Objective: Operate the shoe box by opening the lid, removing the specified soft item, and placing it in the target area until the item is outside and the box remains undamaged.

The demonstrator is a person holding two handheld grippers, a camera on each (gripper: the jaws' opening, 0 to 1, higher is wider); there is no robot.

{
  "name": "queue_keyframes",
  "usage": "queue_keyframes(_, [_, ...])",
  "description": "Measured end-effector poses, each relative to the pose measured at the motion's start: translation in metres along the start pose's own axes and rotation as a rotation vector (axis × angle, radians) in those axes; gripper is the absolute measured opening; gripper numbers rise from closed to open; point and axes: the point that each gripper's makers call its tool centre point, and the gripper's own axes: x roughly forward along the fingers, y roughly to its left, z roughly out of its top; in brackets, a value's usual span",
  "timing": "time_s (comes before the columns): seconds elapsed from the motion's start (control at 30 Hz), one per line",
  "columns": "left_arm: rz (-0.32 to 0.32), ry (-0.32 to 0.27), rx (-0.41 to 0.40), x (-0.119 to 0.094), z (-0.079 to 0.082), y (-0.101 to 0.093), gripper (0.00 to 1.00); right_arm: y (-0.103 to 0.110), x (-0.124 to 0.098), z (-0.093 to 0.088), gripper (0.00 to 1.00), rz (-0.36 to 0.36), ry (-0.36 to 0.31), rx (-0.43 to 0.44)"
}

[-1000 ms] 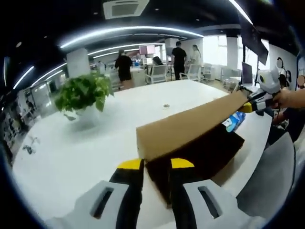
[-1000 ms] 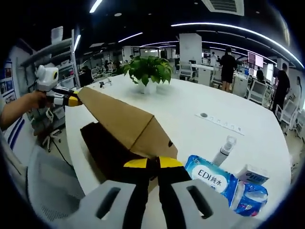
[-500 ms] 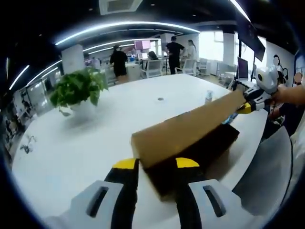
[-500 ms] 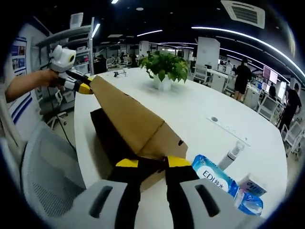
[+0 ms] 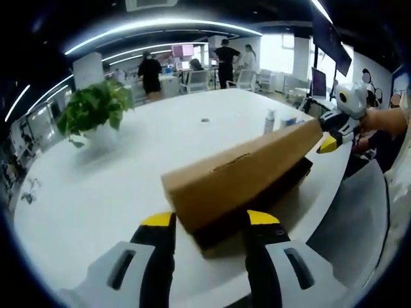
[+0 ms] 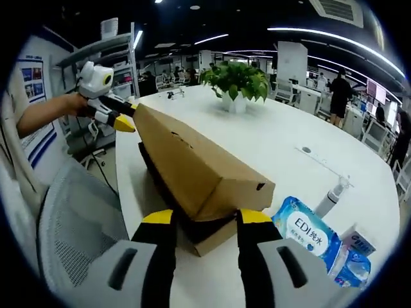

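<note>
The shoe box lid [image 6: 192, 163] is showing as plain brown cardboard, matt and smooth, with the dark box base [image 6: 192, 224] under it looking matt as well. The table [image 5: 96, 186] is reading as a smooth white top with a soft sheen. The wet-wipes pack [image 6: 308, 234] is catching light like glossy plastic film, and the chair back [image 6: 70, 224] is looking like grey mesh cloth

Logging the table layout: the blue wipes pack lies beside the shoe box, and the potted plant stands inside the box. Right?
Not quite. The potted plant stands on the white table, well beyond the shoe box, as the right gripper view shows. The blue wipes pack does lie beside the box.
</note>
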Motion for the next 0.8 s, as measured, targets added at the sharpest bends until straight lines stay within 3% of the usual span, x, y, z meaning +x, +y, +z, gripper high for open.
queue_keyframes(0.6, [-0.039, 0.053, -0.069, 0.010, -0.029, -0.008, 0.46, 0.009, 0.012, -0.021, 0.40, 0.056, 0.037, 0.128])
queue_keyframes(0.8, [-0.035, 0.067, -0.089, 0.015, -0.037, -0.007, 0.44, 0.010, 0.018, -0.030, 0.41, 0.052, 0.064, 0.116])
